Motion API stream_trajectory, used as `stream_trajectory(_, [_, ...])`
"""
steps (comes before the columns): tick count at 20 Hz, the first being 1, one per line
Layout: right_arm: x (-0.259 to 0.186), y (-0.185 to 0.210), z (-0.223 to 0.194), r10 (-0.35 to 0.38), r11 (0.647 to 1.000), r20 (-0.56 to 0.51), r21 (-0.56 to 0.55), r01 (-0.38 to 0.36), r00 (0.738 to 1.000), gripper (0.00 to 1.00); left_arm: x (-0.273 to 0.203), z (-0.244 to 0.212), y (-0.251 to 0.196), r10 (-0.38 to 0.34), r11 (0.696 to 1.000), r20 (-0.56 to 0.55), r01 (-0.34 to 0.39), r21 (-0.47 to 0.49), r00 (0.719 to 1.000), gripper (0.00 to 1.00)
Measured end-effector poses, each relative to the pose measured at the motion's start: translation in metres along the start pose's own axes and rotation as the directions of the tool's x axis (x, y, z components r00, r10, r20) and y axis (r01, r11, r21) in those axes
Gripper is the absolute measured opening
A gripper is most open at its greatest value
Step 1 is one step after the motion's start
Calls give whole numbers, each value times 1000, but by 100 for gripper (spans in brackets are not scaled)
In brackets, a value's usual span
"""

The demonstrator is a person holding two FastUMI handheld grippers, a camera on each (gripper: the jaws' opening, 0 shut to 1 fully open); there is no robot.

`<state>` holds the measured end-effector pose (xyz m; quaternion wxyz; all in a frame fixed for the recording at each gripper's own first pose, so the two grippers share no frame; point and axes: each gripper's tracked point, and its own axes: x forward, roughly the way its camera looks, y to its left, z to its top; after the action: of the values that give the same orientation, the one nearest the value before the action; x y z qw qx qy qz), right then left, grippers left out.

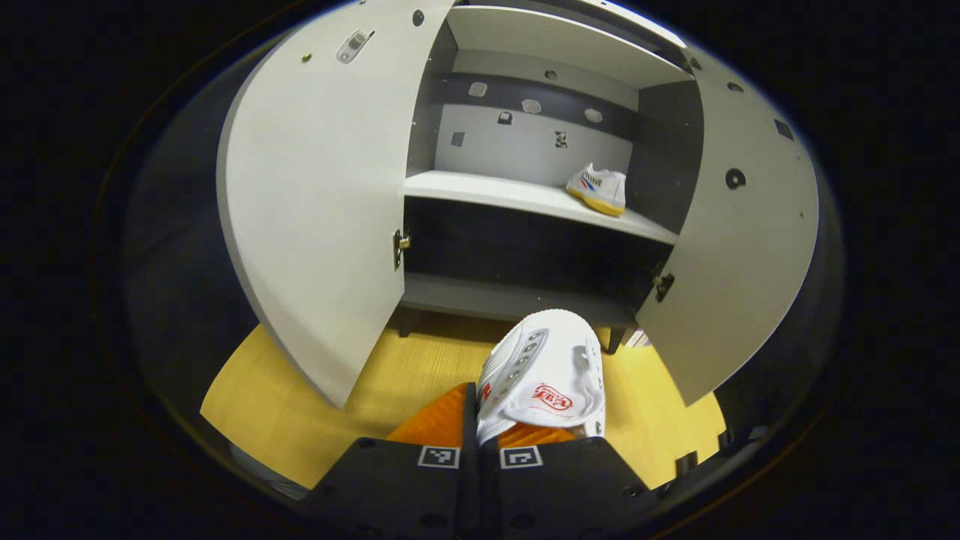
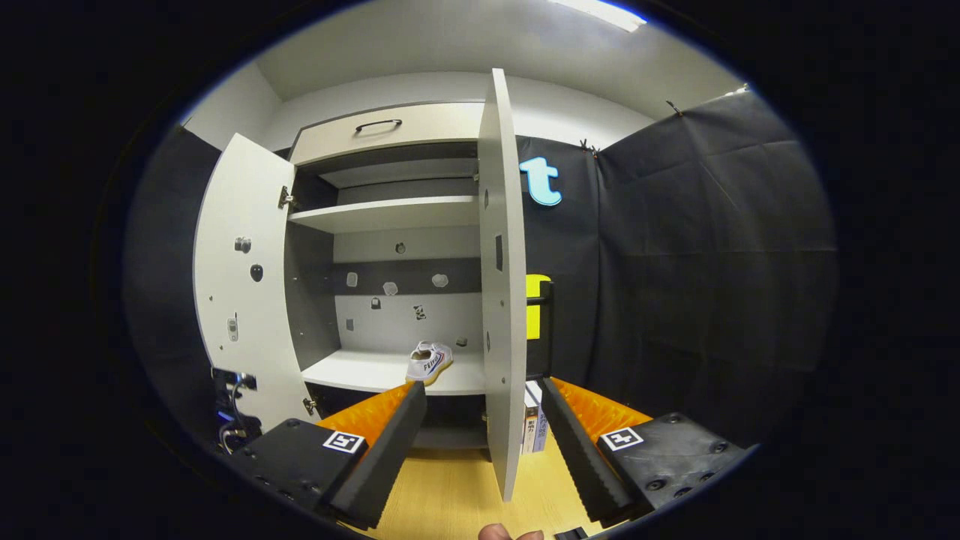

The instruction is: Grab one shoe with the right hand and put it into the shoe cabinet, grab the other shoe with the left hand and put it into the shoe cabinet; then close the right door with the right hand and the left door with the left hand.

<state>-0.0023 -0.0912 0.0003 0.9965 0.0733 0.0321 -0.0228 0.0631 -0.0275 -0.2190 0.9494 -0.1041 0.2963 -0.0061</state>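
In the left gripper view my left gripper (image 1: 517, 427) is shut on a white shoe (image 1: 544, 375), held low in front of the open shoe cabinet (image 1: 525, 199). The other white shoe (image 1: 598, 189) rests on the right end of the cabinet's middle shelf. Both doors stand open: the left door (image 1: 315, 202) and the right door (image 1: 742, 232). In the right gripper view my right gripper (image 2: 480, 435) is open with nothing between its fingers. It straddles the edge of the right door (image 2: 499, 285). The shelved shoe (image 2: 429, 361) lies just beyond.
The cabinet stands on a yellow wood floor (image 1: 300, 405). Black cloth (image 2: 690, 285) hangs to the right of the cabinet. A few books (image 2: 532, 427) stand at the foot of the right door. A drawer with a dark handle (image 2: 379, 124) tops the cabinet. Another gripper (image 2: 236, 405) shows low left.
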Motion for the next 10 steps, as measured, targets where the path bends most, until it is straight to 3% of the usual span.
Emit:
stream_trajectory(5, [2,-18,0,31,999,6,-36,-31,1000,98,5,101,-25,16,999,102,-11,-44,995,5])
stream_trajectory(10, [8,-51,-8,34,998,-16,-48,-35,999,98,43,186,-31,86,988,167,-62,-145,982,5])
